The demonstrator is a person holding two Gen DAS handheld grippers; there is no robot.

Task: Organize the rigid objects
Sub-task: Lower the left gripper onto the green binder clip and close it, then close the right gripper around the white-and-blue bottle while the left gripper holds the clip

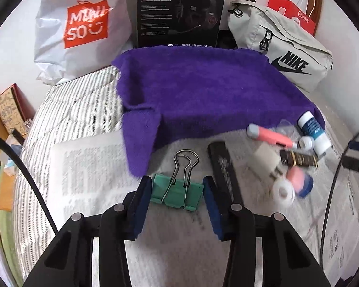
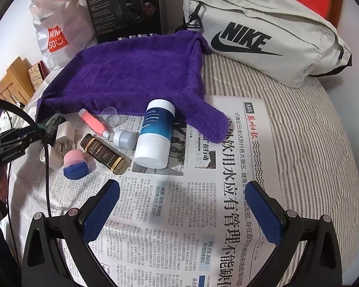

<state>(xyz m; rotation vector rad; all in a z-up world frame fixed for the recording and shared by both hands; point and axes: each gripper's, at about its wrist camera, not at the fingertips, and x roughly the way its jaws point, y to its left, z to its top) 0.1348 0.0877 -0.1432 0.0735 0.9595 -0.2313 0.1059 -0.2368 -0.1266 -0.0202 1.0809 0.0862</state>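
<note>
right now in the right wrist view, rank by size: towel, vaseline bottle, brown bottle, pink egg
1. towel
2. vaseline bottle
3. brown bottle and pink egg: look alike in overall size, so unranked.

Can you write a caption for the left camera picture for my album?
Left tongs close around a green binder clip on newspaper, beside a purple towel.

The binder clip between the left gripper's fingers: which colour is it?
Green binder clip, silver wire handles; left wrist view.
</note>
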